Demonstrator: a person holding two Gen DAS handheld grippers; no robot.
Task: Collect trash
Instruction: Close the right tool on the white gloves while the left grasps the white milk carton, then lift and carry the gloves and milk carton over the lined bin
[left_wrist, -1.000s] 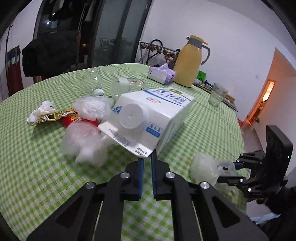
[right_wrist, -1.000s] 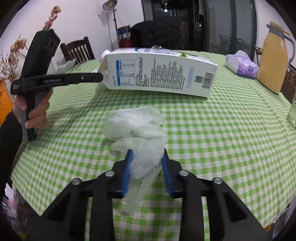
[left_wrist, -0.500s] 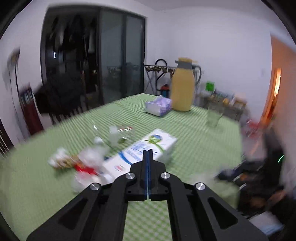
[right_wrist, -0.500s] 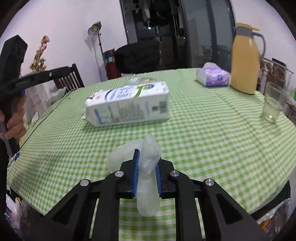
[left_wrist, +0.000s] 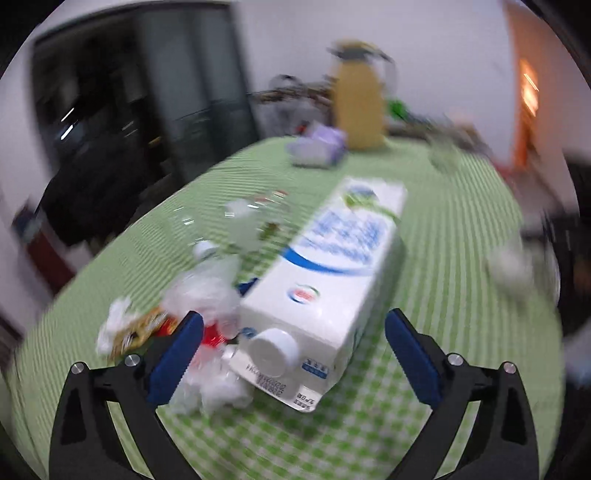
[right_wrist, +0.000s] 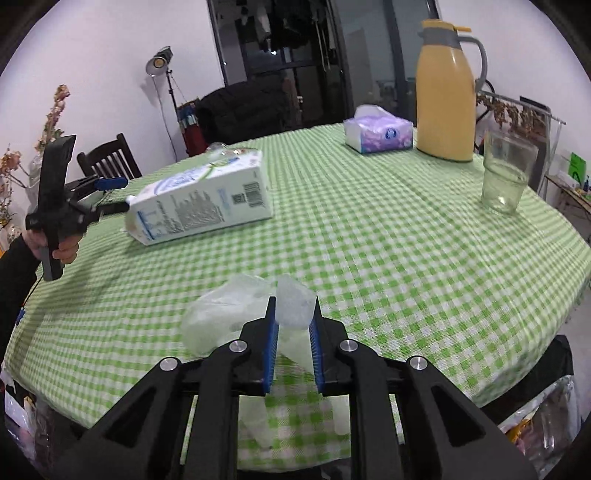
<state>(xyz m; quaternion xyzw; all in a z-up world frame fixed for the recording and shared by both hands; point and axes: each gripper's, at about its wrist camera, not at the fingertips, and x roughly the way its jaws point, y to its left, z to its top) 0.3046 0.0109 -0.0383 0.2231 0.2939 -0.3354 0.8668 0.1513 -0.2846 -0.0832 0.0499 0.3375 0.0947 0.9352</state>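
Note:
A white milk carton (left_wrist: 332, 266) lies on its side on the green checked tablecloth (left_wrist: 443, 221), its capped end toward me. My left gripper (left_wrist: 293, 319) straddles that end. Its jaws are opening wide and the pads stand clear of the carton's sides. Left of the carton lies a heap of crumpled clear plastic (left_wrist: 207, 288), a red wrapper (left_wrist: 210, 334) and a white tissue wad (left_wrist: 114, 321). My right gripper (right_wrist: 293, 308) is shut on a thin translucent plastic bag (right_wrist: 218, 317) near the table's front edge. The right wrist view shows the carton (right_wrist: 199, 206) and the left gripper (right_wrist: 59, 206) held by a hand.
At the back stand a yellow thermos jug (right_wrist: 447, 96), a purple tissue pack (right_wrist: 378, 133) and a drinking glass (right_wrist: 506, 177). A clear bottle (left_wrist: 243, 218) lies beyond the trash heap. A wooden chair (right_wrist: 107, 162) stands behind the table at the left.
The left gripper's jaws went from shut to wide open, and it moved in around the carton's capped end. The right gripper closed on the plastic bag and drew back from the carton.

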